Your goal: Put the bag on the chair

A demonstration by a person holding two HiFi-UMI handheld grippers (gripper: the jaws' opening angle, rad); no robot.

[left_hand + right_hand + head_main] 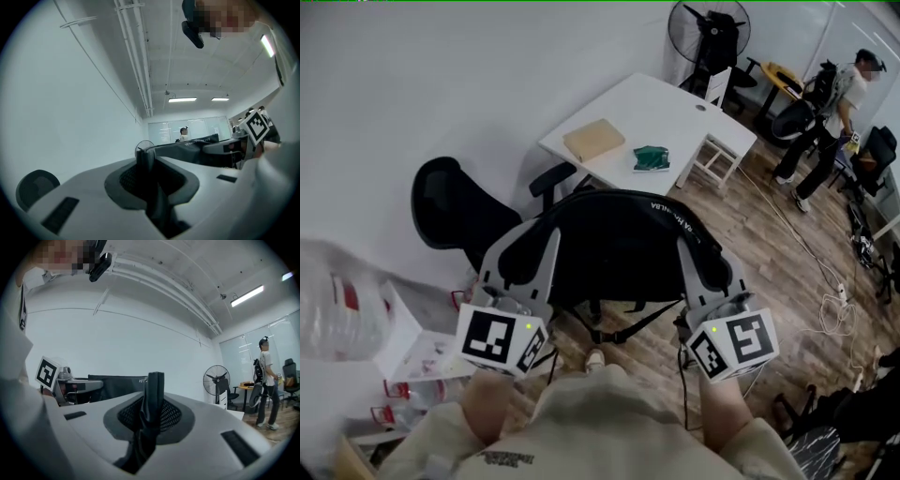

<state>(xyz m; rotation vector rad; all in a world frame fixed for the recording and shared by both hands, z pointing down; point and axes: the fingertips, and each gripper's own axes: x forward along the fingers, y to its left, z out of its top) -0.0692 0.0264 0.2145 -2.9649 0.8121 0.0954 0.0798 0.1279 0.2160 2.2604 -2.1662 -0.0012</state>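
Observation:
A black bag (619, 248) hangs in front of me, held up between both grippers. My left gripper (536, 232) is shut on the bag's left edge, and in the left gripper view a fold of black fabric (146, 166) is pinched between its jaws. My right gripper (699, 247) is shut on the bag's right edge, where a black strip of bag (152, 397) stands clamped between its jaws. The black office chair (450, 211) stands just beyond and left of the bag, against the white wall. The bag hides its seat.
A white table (675, 112) behind the bag carries a tan box (593, 139) and a green packet (652, 157). A fan (710, 28) and a person (834, 103) are at the back right. Cables (834, 305) lie on the wooden floor. Water bottles (337, 309) are stacked at the left.

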